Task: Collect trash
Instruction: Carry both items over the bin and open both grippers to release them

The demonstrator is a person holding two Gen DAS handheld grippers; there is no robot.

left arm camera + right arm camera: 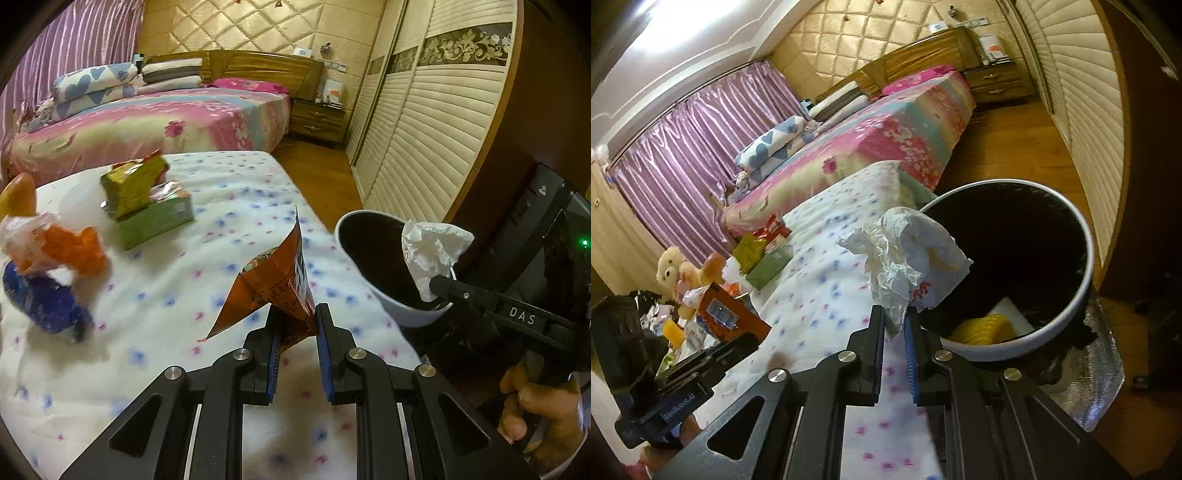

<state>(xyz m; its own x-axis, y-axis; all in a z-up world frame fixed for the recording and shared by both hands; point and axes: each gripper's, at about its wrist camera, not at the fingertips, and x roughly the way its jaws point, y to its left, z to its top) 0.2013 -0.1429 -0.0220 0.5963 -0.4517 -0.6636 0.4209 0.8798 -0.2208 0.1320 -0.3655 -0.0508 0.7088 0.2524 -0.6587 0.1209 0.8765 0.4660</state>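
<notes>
My left gripper is shut on an orange snack wrapper and holds it above the floral sheet. My right gripper is shut on a crumpled white plastic wrapper, held at the rim of the white bin with a black liner. In the left wrist view the right gripper holds the white wrapper over the bin. Yellow and white trash lies inside the bin.
On the floral sheet lie green boxes, an orange bag and a blue bag. A pink bed stands behind, a slatted wardrobe at right. Plush toys sit at the left.
</notes>
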